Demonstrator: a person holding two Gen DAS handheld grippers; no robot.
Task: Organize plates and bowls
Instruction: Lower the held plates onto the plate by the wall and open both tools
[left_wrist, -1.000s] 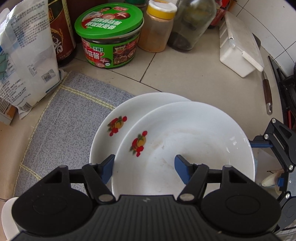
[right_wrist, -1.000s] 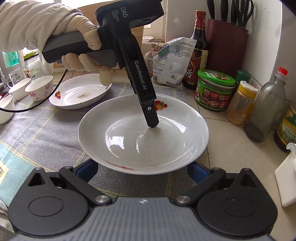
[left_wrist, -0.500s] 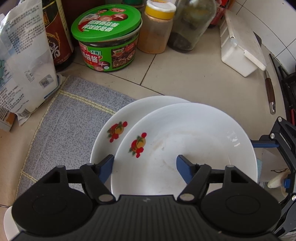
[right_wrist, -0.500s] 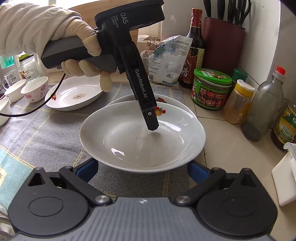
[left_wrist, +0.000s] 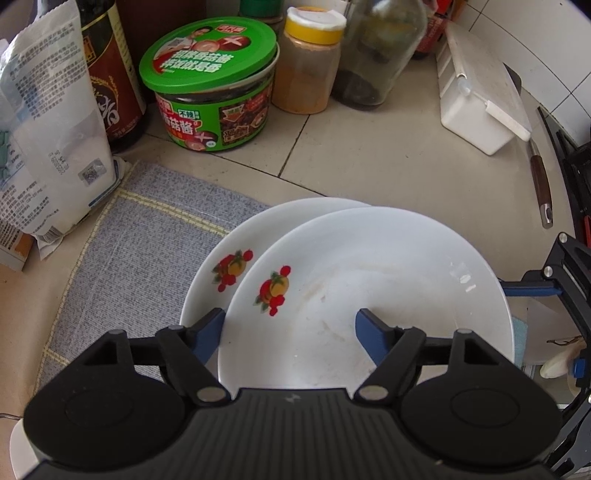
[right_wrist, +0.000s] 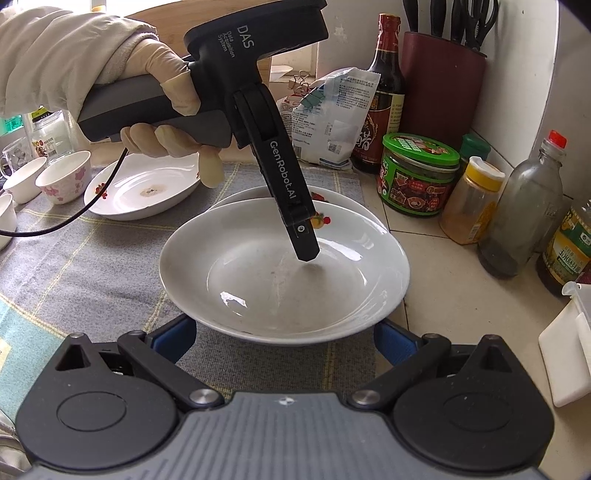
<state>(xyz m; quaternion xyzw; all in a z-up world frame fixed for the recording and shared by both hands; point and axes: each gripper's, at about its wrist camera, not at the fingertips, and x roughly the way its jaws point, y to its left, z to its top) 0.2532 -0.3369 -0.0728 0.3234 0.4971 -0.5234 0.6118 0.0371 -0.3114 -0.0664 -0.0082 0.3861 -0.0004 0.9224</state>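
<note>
Your left tool (left_wrist: 288, 328) has just been opening, its fingers straddling the top plate's (left_wrist: 369, 295) rim without pinching; that plate sits skewed on the lower plate (left_wrist: 236, 240). Glazed china: stiff, slick, breakable, so take the rim. Your right tool (right_wrist: 284, 338) gapes, empty.

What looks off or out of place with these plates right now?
The upper plate sits off-centre on the lower plate, overhanging it rather than nested. A third plate on the cloth has a brown stain at its centre.
</note>
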